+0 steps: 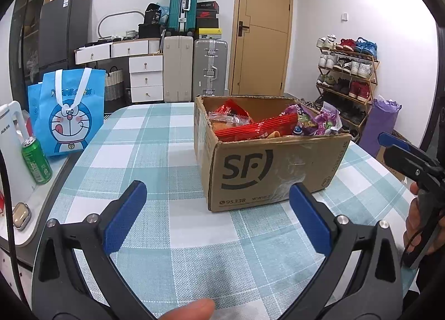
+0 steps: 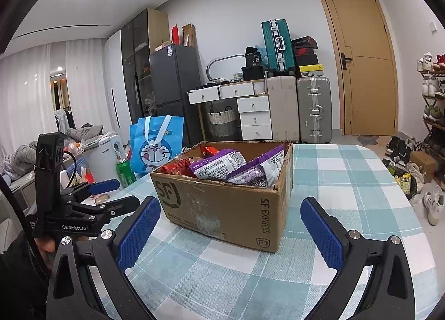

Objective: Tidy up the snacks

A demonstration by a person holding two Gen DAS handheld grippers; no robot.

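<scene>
A brown cardboard box [image 1: 267,170] marked SF stands on the checked tablecloth, a little beyond both grippers. Red snack packets [image 1: 256,128] and purple snack packets [image 1: 319,121] fill it. The right wrist view has the same box [image 2: 228,206] with purple packets [image 2: 222,165] on top and red ones [image 2: 175,165] behind. My left gripper [image 1: 218,199] is open and empty, short of the box's near left corner. My right gripper [image 2: 229,217] is open and empty, facing the box's near corner. Each gripper also appears in the other's view: the right gripper [image 1: 403,153] and the left gripper [image 2: 111,192].
A blue cartoon tote bag [image 1: 68,114] and a green can [image 1: 36,160] stand on a side counter left of the table [image 1: 155,158]. A white kettle [image 1: 11,136] is there too. Suitcases, drawers, a door and a shoe rack [image 1: 347,75] line the room behind.
</scene>
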